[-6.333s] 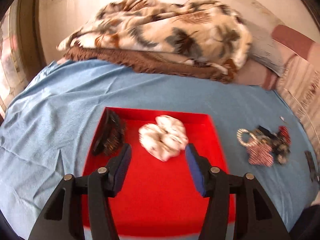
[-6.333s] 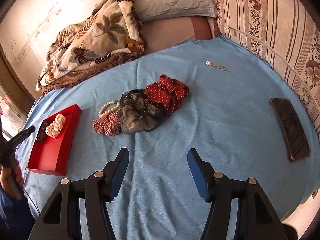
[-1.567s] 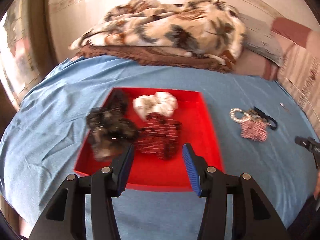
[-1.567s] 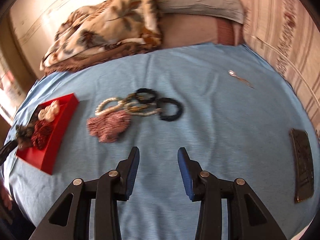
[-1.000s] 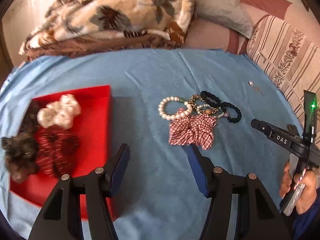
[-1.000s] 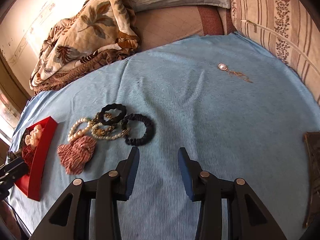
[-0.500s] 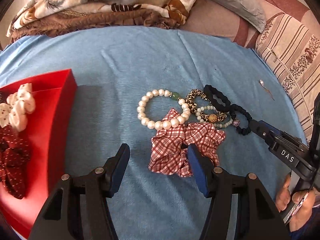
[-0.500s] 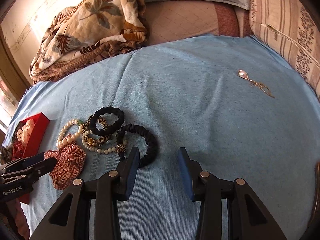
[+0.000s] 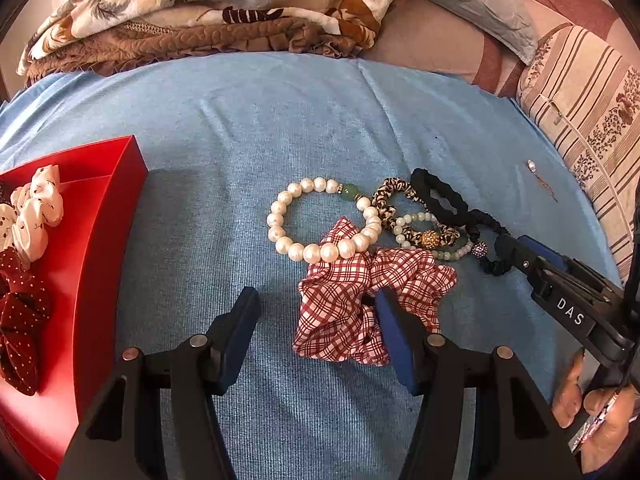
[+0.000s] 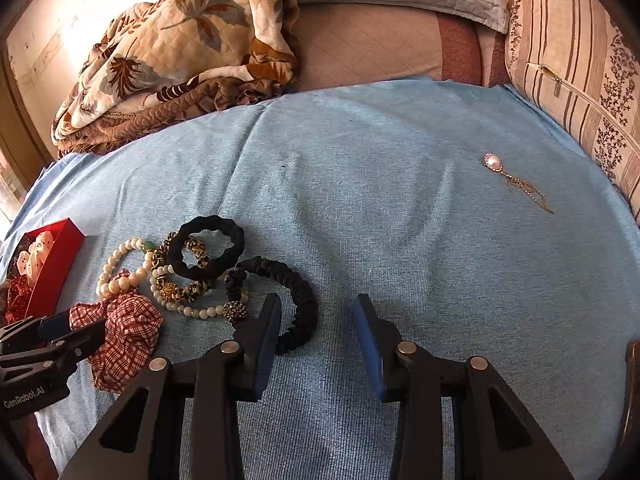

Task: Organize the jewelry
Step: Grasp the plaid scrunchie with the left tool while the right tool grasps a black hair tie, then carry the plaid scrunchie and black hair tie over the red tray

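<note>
L gripper (image 9: 316, 316) hangs low over the blue bedspread (image 9: 248, 120), jaws apart, not clamped on anything. The red-and-white checked scrunchie (image 9: 340, 304) lies partly between them: its R part is pressed up against or tucked behind the R pad, can't tell which, while the L pad stands clear of it over bare cloth. A pearl bracelet (image 9: 320, 220) w/ one green bead overlaps the scrunchie's far edge.

R gripper (image 10: 316, 324) also sits low over the bedspread, jaws closing w/ nothing but bare cloth between them. Its L finger covers part of the black ruched hair tie (image 10: 296, 300), so whether they touch is unclear. In the L wrist view this gripper comes in from the R edge, tips at that same tie; the hand (image 9: 596, 416) holding it is cut off at the lower R corner.

Just past the scrunchie, near mid-bedspread, a tangle: leopard-print band (image 10: 188, 276), smaller black hair tie (image 10: 208, 246) lying over it, a thin bead bracelet (image 10: 192, 310) w/ a sparkly ball. How they interlock is hard to sort out.

Red tray (image 9: 96, 240) sits toward the L edge of the bedspread, cut off by the frame; in it a white spotted scrunchie (image 9: 34, 216) and a dark red dotted one (image 9: 20, 320), both partly cropped. A pendant on a fine chain (image 10: 516, 184) lies alone toward the R edge, well apart. Dark object at the R wrist view's lower R edge is too cropped to identify. Leaf-print quilt (image 10: 180, 52) is heaped at the far edge.
</note>
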`<state>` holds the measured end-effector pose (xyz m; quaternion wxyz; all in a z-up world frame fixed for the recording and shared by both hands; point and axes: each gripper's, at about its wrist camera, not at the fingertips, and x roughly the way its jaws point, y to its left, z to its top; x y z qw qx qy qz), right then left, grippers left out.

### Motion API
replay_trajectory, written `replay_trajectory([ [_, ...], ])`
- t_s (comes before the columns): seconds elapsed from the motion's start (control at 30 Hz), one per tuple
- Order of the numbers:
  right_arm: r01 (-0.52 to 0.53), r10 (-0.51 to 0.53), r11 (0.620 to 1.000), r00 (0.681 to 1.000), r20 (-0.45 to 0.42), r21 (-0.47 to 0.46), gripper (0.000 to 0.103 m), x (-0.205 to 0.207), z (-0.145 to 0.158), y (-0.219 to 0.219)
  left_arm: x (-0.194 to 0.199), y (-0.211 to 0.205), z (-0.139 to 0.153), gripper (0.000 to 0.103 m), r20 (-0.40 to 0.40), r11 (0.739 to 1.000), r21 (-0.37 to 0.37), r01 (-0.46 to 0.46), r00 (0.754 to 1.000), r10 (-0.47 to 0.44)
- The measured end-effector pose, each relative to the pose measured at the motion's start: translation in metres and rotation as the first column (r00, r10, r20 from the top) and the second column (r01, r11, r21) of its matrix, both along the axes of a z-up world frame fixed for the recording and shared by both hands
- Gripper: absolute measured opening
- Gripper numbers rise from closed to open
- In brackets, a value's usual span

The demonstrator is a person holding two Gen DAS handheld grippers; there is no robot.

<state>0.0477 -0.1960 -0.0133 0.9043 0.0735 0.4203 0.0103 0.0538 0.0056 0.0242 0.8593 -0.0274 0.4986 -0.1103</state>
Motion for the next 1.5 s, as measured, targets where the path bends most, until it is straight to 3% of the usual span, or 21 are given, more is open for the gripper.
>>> replay_trajectory([
  [0.17, 0.014, -0.014, 1.000, 1.000, -0.003, -0.014, 0.032, 0.000, 0.000, 0.000, -0.002, -0.004, -0.001, 0.057, 0.011, 1.000, 0.028, -0.001, 1.000, 0.001],
  [0.33, 0.015, -0.015, 0.999, 1.000, -0.005, -0.032, 0.015, 0.000, 0.001, 0.002, -0.004, -0.008, 0.001, 0.012, 0.010, 0.999, 0.046, 0.023, 1.000, -0.023],
  [0.77, 0.035, -0.035, 0.999, 0.999, 0.016, -0.001, 0.009, -0.019, 0.010, 0.006, -0.039, -0.003, 0.030, 0.009, 0.053, 0.999, 0.024, 0.040, 0.998, -0.041],
  [1.27, 0.034, -0.039, 0.997, 0.996, 0.078, 0.064, 0.009, -0.069, 0.034, 0.012, -0.103, 0.032, 0.075, 0.009, 0.137, 0.999, -0.044, 0.005, 0.991, 0.001],
  [1.5, 0.022, -0.030, 0.997, 0.993, 0.112, 0.072, 0.009, -0.099, 0.042, 0.020, -0.131, 0.045, 0.086, 0.009, 0.157, 0.999, -0.035, -0.012, 0.987, 0.018],
])
